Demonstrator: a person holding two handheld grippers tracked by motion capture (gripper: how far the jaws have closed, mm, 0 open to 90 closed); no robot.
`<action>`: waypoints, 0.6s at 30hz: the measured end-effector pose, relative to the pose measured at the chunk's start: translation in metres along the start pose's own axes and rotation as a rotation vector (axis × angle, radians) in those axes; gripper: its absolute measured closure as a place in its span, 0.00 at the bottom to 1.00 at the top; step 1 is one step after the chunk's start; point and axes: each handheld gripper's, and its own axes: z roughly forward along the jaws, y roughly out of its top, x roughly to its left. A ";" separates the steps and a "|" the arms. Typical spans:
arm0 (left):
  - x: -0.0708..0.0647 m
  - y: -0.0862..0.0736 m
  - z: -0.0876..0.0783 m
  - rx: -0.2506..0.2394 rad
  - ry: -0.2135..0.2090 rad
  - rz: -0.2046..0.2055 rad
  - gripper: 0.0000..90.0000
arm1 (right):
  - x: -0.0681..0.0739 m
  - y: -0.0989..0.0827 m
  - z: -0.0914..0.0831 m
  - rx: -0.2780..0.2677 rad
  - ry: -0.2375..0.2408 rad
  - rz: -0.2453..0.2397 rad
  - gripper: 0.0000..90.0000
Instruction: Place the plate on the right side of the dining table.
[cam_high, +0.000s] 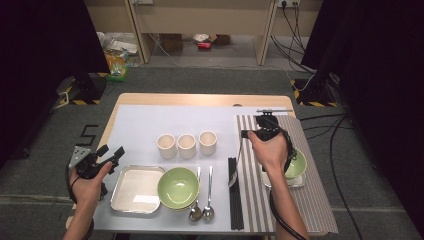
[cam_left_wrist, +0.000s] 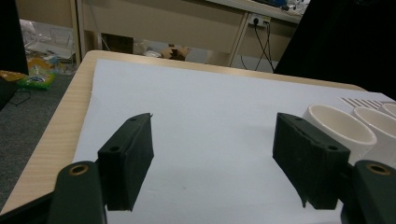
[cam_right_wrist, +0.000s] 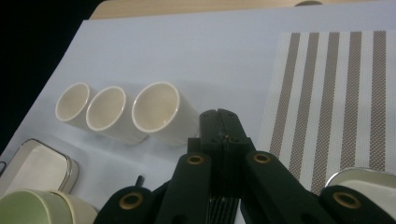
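My right gripper hovers over the left edge of the striped placemat, a hand around its body. Its jaws are shut on a thin metal fork, which hangs tilted toward the person, its tines close under the camera. My left gripper is held at the table's left edge. Its jaws stand open with nothing between them and face the white mat. Three cream cups stand in a row mid-table, to the left of the right gripper.
A steel tray, a green bowl, two spoons and black chopsticks lie along the near edge. A second green bowl sits on a small tray on the placemat, under the right wrist.
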 end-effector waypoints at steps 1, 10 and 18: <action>0.000 0.000 0.000 -0.001 0.002 -0.001 0.31 | 0.000 0.001 -0.001 0.002 -0.004 -0.002 1.00; 0.000 -0.001 -0.001 0.000 0.003 -0.002 0.31 | -0.005 0.005 -0.006 -0.050 -0.011 -0.010 1.00; 0.000 -0.001 0.000 0.001 0.003 0.000 0.31 | -0.011 0.009 -0.014 -0.098 -0.022 -0.008 1.00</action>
